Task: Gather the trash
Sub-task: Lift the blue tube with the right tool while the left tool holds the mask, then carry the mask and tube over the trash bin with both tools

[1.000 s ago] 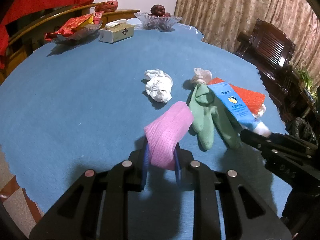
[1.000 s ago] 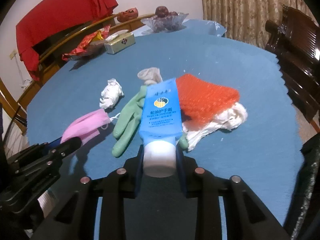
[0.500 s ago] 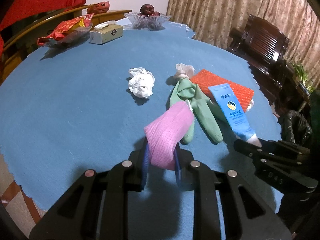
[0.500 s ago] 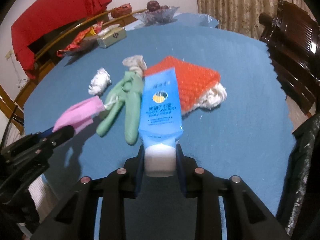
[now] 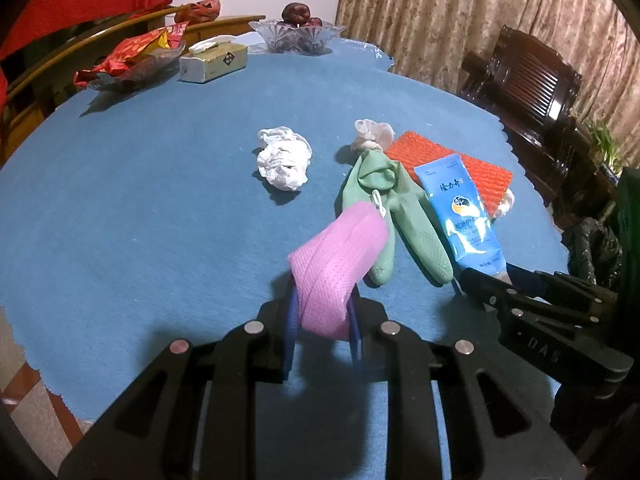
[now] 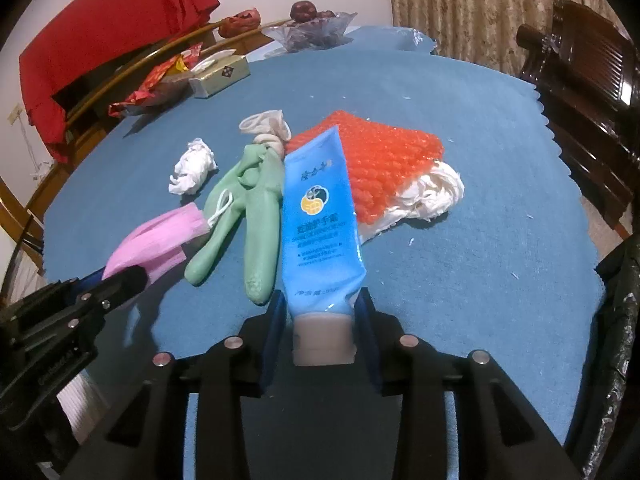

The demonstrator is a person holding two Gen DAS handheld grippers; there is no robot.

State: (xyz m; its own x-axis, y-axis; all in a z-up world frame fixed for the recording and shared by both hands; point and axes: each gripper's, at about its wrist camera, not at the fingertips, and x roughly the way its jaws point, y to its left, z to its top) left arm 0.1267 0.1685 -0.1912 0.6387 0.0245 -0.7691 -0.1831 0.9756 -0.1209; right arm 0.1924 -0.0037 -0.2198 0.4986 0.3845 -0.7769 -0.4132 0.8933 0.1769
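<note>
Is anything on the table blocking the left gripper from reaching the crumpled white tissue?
Nothing on the table does: bare blue cloth lies before the crumpled white tissue. But the left gripper is already shut on a pink face mask, so its jaws are occupied. The green glove lies off to the side.

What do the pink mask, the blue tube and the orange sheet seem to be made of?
Pink mask: looks like nonwoven fabric, matte, with a fine embossed grid and a white ear loop. Blue tube: probably soft plastic, glossy, with highlights and a dented body near its pale cap. Orange sheet: seemingly bubble wrap, shiny, covered in small raised blisters.
</note>
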